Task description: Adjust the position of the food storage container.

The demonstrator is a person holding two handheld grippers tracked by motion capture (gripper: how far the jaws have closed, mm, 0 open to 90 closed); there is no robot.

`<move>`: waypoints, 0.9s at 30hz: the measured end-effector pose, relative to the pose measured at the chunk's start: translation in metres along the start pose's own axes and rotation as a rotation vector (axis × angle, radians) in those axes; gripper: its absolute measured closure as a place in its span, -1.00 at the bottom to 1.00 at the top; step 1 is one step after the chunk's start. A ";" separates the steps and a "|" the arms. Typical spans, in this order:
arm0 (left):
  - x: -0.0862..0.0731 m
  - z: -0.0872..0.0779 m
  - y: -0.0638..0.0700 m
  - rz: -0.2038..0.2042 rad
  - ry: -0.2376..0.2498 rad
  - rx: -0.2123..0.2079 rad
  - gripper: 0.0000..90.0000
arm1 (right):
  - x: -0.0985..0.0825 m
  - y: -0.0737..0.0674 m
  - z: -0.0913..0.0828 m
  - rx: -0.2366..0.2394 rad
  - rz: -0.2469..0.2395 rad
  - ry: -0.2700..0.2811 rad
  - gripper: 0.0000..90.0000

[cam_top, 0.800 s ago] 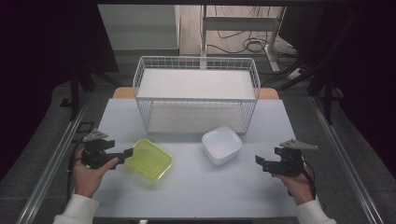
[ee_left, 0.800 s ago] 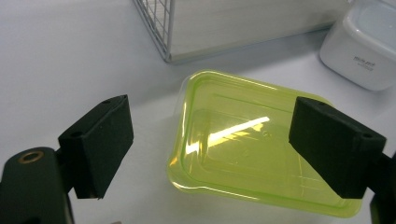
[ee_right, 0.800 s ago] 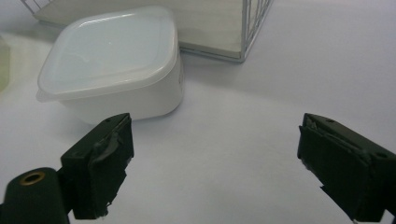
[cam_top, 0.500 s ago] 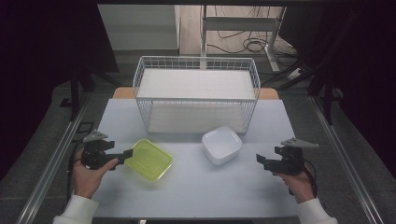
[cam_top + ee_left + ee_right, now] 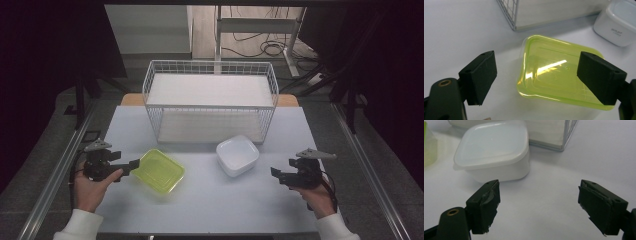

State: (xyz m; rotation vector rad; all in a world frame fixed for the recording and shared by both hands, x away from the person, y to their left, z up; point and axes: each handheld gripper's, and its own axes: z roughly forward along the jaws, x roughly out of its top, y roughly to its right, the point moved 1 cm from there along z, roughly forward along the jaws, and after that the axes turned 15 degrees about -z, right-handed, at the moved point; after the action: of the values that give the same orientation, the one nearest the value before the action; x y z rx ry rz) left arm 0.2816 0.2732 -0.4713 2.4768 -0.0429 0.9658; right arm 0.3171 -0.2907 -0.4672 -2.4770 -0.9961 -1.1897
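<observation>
Early stage. Green tub (image 5: 160, 170) and white tub (image 5: 238, 155) seen on table (image 5: 210, 210), in front of wire basket (image 5: 210, 100); basket empty. L gripper (image 5: 131, 165) spread wide, at green tub's edge, nothing pinched. R gripper (image 5: 276, 174) spread, near white tub, apart. Both pickups judged not yet done.

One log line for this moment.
left gripper: open, at green container | right gripper: open, short of white container | wire basket: empty

In the right gripper view the yellow-green container (image 5: 429, 150) is cut off by the left edge
</observation>
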 end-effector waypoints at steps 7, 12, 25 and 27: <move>0.002 0.002 -0.001 0.007 -0.009 0.005 -0.61 | -0.005 0.001 0.001 -0.006 -0.011 -0.026 -0.60; 0.007 0.001 -0.006 0.000 -0.003 0.016 -0.60 | -0.004 0.001 -0.001 -0.004 -0.007 -0.027 -0.59; 0.017 0.017 -0.023 0.052 -0.112 0.099 -0.18 | -0.005 0.003 -0.001 -0.010 0.003 -0.046 -0.57; 0.018 0.019 -0.026 0.048 -0.130 0.096 0.11 | -0.005 0.003 -0.001 -0.012 0.006 -0.052 -0.57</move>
State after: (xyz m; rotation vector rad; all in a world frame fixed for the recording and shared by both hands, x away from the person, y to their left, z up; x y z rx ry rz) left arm 0.3127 0.2899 -0.4826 2.6356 -0.1011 0.8426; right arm 0.3163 -0.2959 -0.4702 -2.5303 -0.9968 -1.1380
